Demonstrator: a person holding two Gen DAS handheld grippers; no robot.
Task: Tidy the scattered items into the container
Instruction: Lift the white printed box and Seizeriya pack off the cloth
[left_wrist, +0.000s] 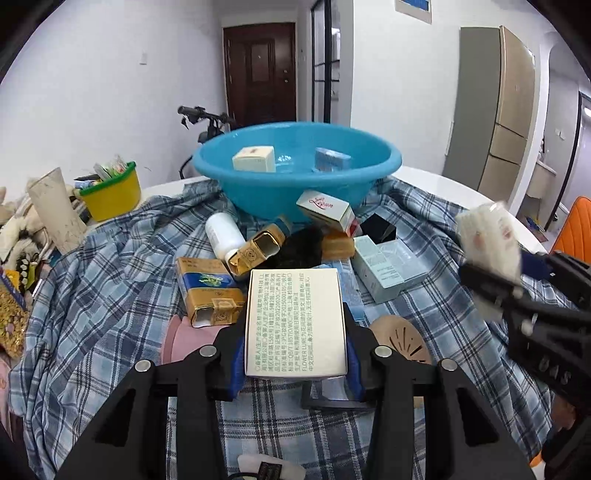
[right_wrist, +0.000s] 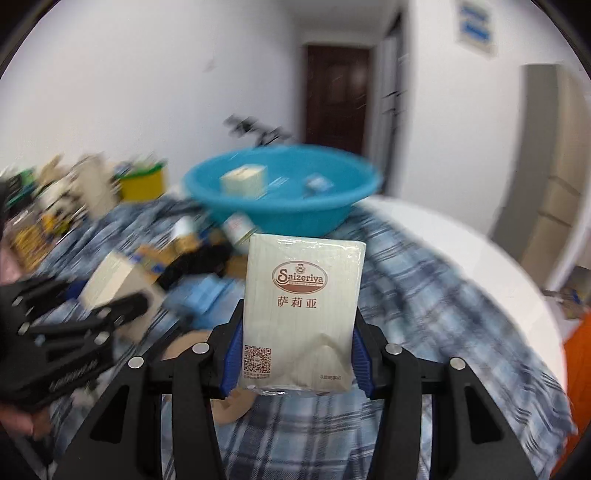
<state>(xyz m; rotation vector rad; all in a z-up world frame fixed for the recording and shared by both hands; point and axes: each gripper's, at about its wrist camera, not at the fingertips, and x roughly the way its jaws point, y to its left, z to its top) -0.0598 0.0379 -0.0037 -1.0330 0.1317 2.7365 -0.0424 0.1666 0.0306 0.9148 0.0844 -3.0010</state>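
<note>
1. L gripper (left_wrist: 295, 354): fingers clamped on a white box (left_wrist: 295, 321) w/ printed text; blue pads press both long sides. Box lifted off the plaid cloth (left_wrist: 110, 295), tilted away toward the basin.
2. R gripper (right_wrist: 297, 362): fingers closed on a Saizeriya tissue pack (right_wrist: 301, 317), held upright, logo facing the cam. In the L view the same pack is blurred at right, above the cloth.
3. Blue basin (left_wrist: 258, 192) sits at far end of the cloth-covered surface; already holds a cream box (left_wrist: 255, 158) and a small blue box (left_wrist: 331, 159), apart from each other.
4. Loose items on the cloth in front of the basin: white bottle (left_wrist: 223, 234), open gold carton (left_wrist: 255, 253), gold-blue pack (left_wrist: 208, 291), red-white box (left_wrist: 328, 211) leaning on basin wall, pale blue box (left_wrist: 380, 271), black object (left_wrist: 299, 247) (cannot tell what).
5. Yellow tub (left_wrist: 112, 194) w/ green rim to the left, full of packets; well apart from the basin.
6. R view heavily blurred outside the held pack.
</note>
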